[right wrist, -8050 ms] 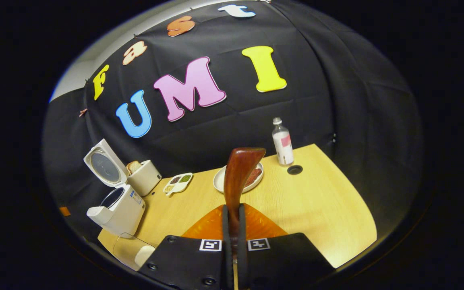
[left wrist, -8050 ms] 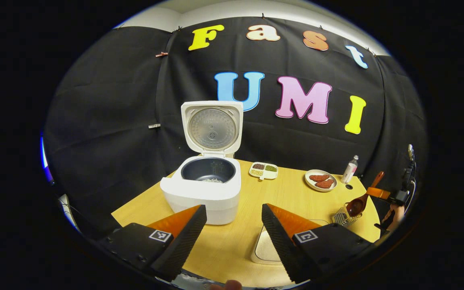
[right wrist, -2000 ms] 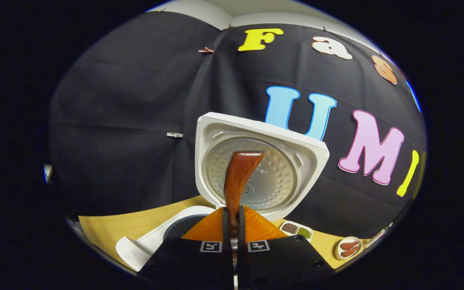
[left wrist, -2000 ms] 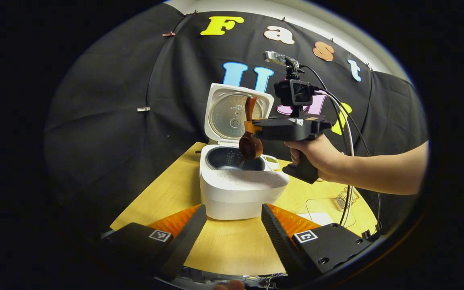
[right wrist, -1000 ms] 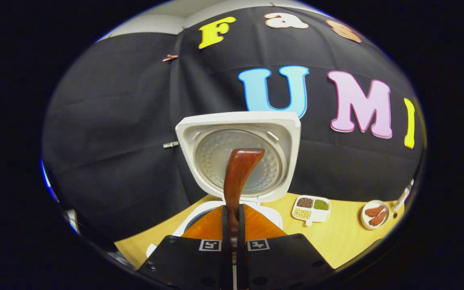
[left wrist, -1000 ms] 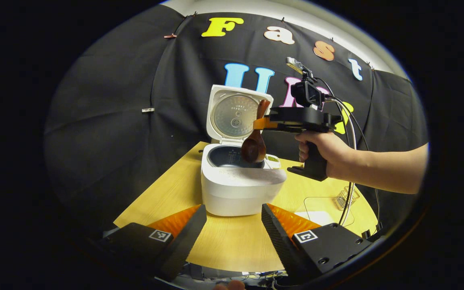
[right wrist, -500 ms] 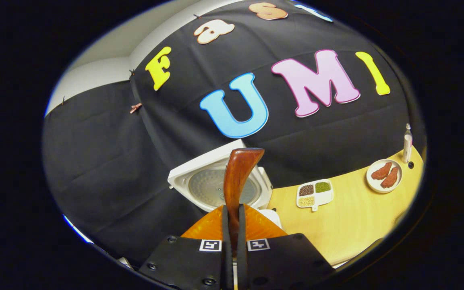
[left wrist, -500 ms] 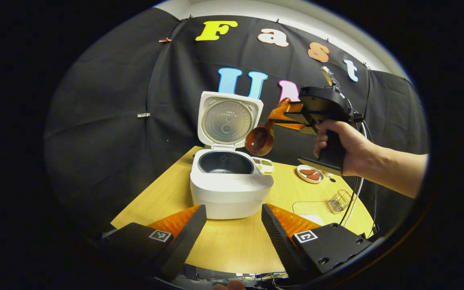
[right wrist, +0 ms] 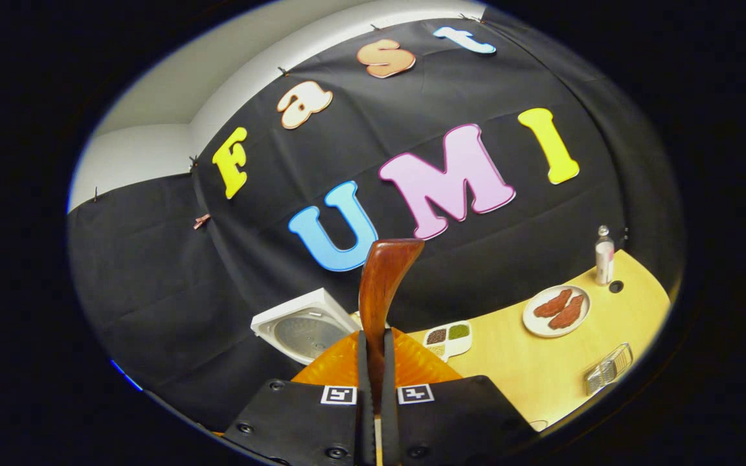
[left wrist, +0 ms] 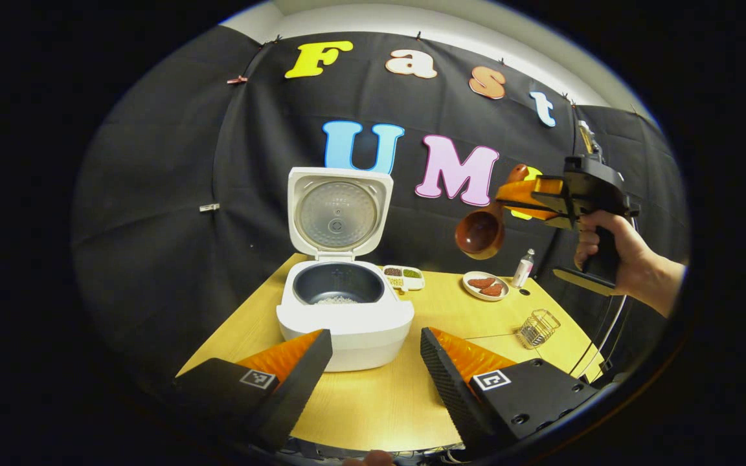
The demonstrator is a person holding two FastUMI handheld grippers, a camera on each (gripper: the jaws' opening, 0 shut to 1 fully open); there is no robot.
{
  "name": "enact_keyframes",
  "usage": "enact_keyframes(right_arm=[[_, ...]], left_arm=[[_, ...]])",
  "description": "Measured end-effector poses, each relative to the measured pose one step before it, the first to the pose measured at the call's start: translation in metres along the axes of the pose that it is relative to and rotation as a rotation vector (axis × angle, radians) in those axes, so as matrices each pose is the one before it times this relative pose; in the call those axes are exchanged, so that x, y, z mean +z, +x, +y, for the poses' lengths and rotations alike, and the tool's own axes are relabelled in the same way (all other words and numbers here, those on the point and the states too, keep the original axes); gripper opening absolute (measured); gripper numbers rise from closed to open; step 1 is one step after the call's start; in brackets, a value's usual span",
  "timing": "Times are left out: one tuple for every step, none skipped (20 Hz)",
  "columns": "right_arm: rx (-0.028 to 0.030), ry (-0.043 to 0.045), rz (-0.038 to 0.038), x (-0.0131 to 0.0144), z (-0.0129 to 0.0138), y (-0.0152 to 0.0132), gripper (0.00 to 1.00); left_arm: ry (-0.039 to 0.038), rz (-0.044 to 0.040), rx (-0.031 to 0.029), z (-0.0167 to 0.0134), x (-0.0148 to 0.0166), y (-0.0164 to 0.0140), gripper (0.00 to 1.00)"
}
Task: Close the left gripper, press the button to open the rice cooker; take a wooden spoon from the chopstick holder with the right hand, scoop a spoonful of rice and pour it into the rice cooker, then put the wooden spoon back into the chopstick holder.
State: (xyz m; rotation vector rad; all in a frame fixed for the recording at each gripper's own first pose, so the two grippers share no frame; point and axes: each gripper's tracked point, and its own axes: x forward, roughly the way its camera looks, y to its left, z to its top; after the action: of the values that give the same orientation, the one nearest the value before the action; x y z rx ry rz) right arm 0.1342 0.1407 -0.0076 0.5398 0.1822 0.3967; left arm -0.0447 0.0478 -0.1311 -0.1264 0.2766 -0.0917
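Left gripper [left wrist: 373, 362] fingers spread wide, holding nothing, low over the wooden table [left wrist: 399, 401]. Just beyond: rice cooker [left wrist: 345, 317], lid up, some rice in the pot. Right gripper [right wrist: 373, 362] clamped on the wooden spoon [right wrist: 379, 285] handle, raised right of the cooker, above the plate [left wrist: 486, 286] and wire chopstick holder [left wrist: 537, 327].

Staged recording booth, not a real kitchen: black cloth wall [left wrist: 153, 194] pinned up behind a wooden counter [left wrist: 379, 401] set with rice cooker [left wrist: 344, 317], food plate [left wrist: 485, 285], bottle [left wrist: 525, 267].
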Motion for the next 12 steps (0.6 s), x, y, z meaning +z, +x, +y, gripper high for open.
enact_keyframes(right_arm=[[-0.01770, -0.00542, -0.00396, 0.00472, -0.01498, -0.00746, 0.08], [-0.02039, -0.00372, -0.00189, 0.00327, -0.01589, -0.00699, 0.08], [-0.02017, -0.00498, -0.00094, 0.00292, -0.01590, -0.00662, 0.08], [-0.02113, -0.00919, -0.00282, 0.00260, -0.01654, -0.00661, 0.08], [-0.02320, -0.01362, 0.00118, 0.00131, -0.01716, -0.00532, 0.08], [-0.02129, -0.01556, 0.00010, 0.00107, -0.01741, -0.00594, 0.08], [-0.01988, -0.01252, 0.00233, -0.00114, -0.01738, -0.00458, 0.08], [-0.01852, -0.00675, 0.00488, -0.00171, -0.01759, -0.00358, 0.08], [-0.02220, 0.00336, 0.00589, -0.00200, -0.01761, -0.00230, 0.08], [-0.02194, 0.01063, 0.00677, -0.00226, -0.01751, -0.00188, 0.08], [-0.01989, 0.01074, 0.00399, -0.00124, -0.01749, -0.00113, 0.08], [-0.02110, 0.00796, 0.00345, -0.00234, -0.01693, -0.00001, 0.12]], left_arm=[[0.00592, -0.00234, 0.00233, -0.00175, 0.00230, 0.00214, 0.95], [0.00457, -0.00187, -0.00010, -0.00299, 0.00216, 0.00193, 0.95], [0.00531, -0.00127, -0.00070, -0.00383, 0.00141, 0.00231, 0.94], [0.00737, -0.00186, 0.00024, -0.00294, 0.00136, 0.00186, 0.94], [0.00878, -0.00014, 0.00053, -0.00300, 0.00074, 0.00217, 0.95], [0.00719, 0.00236, 0.00174, -0.00250, 0.00111, 0.00276, 0.95], [0.00441, 0.00216, 0.00157, -0.00143, 0.00050, 0.00152, 0.95], [0.00056, 0.00118, 0.00119, -0.00249, 0.00062, 0.00170, 0.95], [-0.00382, 0.00268, 0.00204, -0.00296, -0.00052, 0.00206, 0.95], [-0.00811, 0.00543, 0.00256, -0.00343, 0.00005, 0.00239, 0.95], [-0.00997, 0.00408, 0.00157, -0.00396, -0.00002, 0.00180, 0.95], [-0.00923, 0.00339, 0.00043, -0.00491, 0.00028, 0.00149, 0.95]])
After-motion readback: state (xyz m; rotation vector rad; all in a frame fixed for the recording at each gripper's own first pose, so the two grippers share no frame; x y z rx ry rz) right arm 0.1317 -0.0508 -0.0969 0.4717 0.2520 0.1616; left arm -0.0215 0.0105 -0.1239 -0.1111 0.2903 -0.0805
